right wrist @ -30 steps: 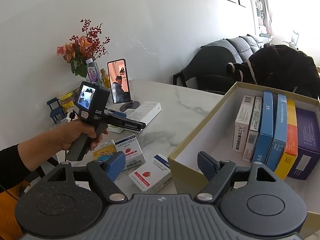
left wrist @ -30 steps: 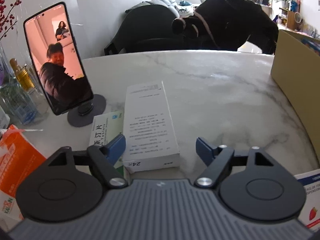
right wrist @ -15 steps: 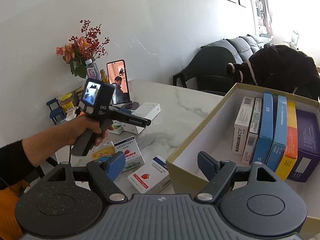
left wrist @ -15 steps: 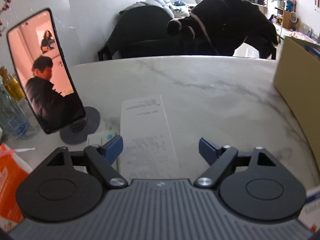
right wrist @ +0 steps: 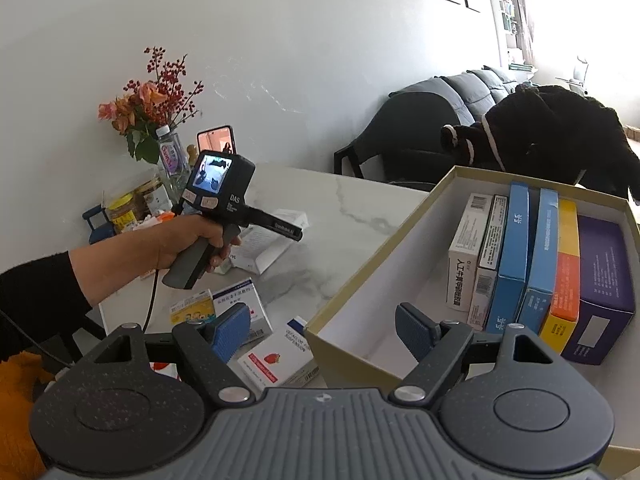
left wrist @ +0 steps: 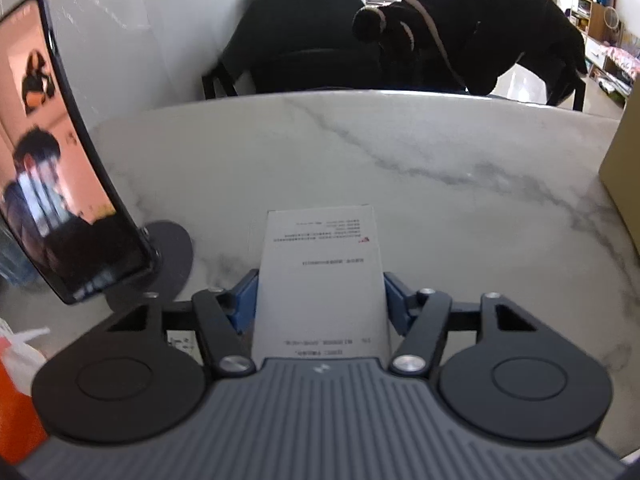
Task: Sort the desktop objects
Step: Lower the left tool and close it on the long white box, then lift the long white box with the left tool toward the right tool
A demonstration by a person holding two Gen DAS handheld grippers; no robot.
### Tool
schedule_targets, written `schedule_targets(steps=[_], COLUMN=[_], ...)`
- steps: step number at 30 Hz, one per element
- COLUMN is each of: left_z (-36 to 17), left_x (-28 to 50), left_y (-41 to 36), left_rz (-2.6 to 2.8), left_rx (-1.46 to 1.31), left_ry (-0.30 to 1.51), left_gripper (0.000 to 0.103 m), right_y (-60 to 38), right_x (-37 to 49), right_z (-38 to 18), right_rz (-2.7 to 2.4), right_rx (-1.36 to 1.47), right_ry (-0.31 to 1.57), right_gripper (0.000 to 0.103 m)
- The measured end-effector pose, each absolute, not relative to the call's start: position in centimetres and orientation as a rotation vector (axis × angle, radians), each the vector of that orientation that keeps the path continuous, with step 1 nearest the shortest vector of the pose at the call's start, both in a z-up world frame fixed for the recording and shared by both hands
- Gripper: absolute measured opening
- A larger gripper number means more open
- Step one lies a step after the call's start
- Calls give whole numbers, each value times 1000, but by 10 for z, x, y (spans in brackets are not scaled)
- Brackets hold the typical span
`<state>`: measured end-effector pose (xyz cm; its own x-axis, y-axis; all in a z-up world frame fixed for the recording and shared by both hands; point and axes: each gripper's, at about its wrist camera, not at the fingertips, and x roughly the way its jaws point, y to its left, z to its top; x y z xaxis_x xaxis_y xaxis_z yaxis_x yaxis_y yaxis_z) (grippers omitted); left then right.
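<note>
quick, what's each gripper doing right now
left gripper: jaws just closing, pads on the white box.
right gripper: open, holding nothing.

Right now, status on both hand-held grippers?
Left hand-held gripper just closed on flat white printed box. Right hand-held gripper open, empty. Nothing blocking.

Six boxes standing upright (right wrist: 516, 256) inside one open cardboard box (right wrist: 384, 248) at right. Four small cartons lying loose (right wrist: 276, 356) on the marble table (right wrist: 352, 208) at near left. One phone on stand (left wrist: 52, 160), one flower vase (right wrist: 172, 160), two grippers.
</note>
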<state>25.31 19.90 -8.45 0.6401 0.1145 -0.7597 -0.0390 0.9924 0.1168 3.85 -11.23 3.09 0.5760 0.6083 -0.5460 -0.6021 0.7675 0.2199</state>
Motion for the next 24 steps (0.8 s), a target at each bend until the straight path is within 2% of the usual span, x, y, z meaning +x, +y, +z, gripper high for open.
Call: schedule_targets(steps=[4, 8, 13, 24], left_z=[-85, -85, -82, -24], left_x=[248, 237, 233, 179], left_y=[200, 189, 191, 193], left_rz=[54, 14, 19, -81], left_rx=[44, 81, 38, -237], left_ry=[877, 876, 882, 687], left_gripper=[61, 64, 60, 60], right_y=[-109, -105, -100, -92], right_x=[40, 39, 36, 40], right_z=[31, 30, 29, 40], right_rz=[711, 720, 722, 725], right_rx=[20, 28, 22, 112], right_ry=[643, 643, 649, 627], right_gripper=[82, 82, 82, 82])
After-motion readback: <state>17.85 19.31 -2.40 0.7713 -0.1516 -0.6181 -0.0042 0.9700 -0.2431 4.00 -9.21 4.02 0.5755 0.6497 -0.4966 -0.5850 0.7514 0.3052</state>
